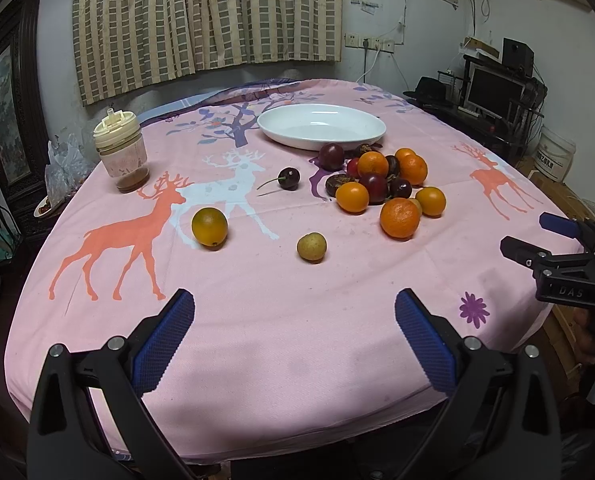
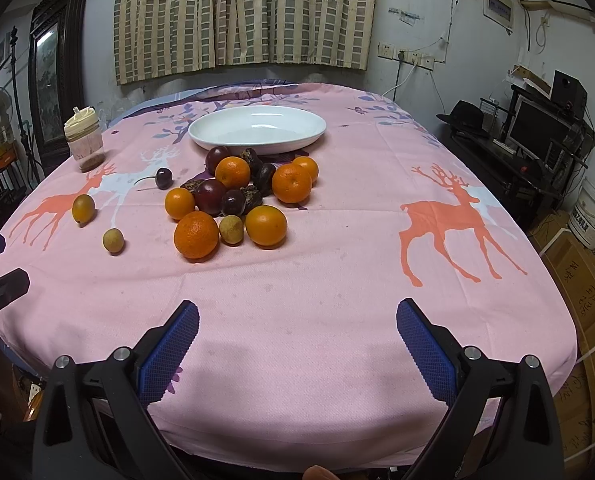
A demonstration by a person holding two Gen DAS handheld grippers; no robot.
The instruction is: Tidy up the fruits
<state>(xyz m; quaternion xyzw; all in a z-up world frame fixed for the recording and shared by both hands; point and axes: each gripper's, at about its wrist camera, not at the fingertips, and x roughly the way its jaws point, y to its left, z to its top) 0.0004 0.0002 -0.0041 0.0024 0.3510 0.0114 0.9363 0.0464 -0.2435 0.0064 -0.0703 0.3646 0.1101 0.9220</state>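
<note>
- Left gripper [image 1: 294,312] and right gripper [image 2: 297,322] both hang over the near table edge, jaws apart, holding nothing.
- Heap of small oranges and dark plums [image 2: 237,196] lies on the pink deer-print tablecloth [image 2: 337,280], a few strays apart.
- White oval ceramic dish [image 2: 201,136] behind sits empty; sorting looks unstarted.

Right gripper [image 2: 297,322] hangs over the near edge of the pink tablecloth [image 2: 337,240], jaws spread wide, nothing between them. White dish [image 2: 257,142] sits at the far side, empty. Just in front of it, a pile of oranges [image 2: 233,172] and dark fruit. 1 cherry [image 2: 163,178] and 2 small fruits lie apart on the left. Jar [image 2: 84,140] at far left.
</note>
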